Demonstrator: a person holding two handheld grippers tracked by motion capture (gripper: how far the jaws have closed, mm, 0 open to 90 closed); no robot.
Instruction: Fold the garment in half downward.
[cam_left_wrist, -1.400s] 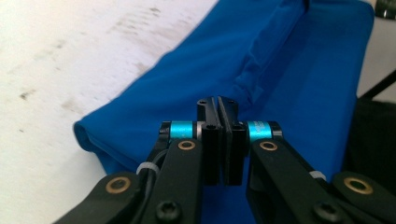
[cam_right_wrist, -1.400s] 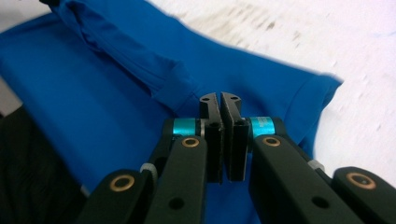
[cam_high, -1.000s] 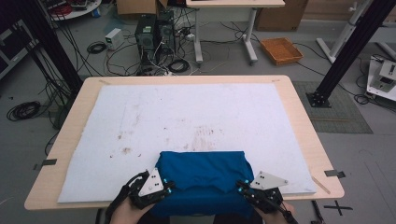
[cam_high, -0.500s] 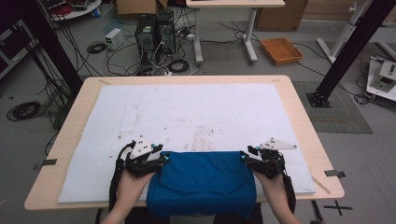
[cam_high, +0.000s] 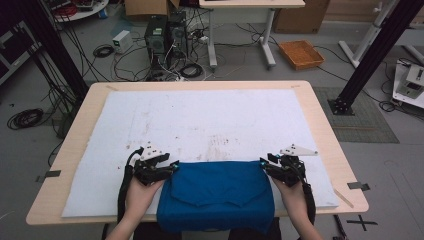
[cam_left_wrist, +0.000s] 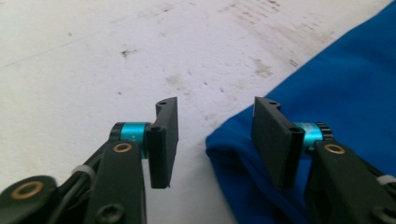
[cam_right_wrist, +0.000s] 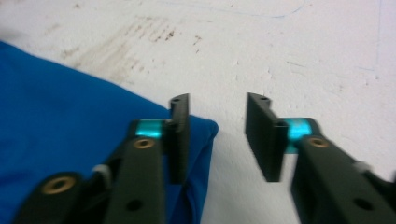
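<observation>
Folding in hand: cloth (cam_high: 216, 195) lies at the mat's (cam_high: 200, 115) near edge, overhanging it. Just let go at the far corners, left gripper (cam_high: 172, 165) and right gripper (cam_high: 263, 163) both having just been opening (pads clear of cloth). Next, regrasp for another fold.

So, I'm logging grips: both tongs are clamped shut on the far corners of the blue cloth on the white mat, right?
Not clamped. Both gripper views show the left tongs and right tongs open, having just let go, each beside a far corner of the blue cloth on the white mat.
</observation>
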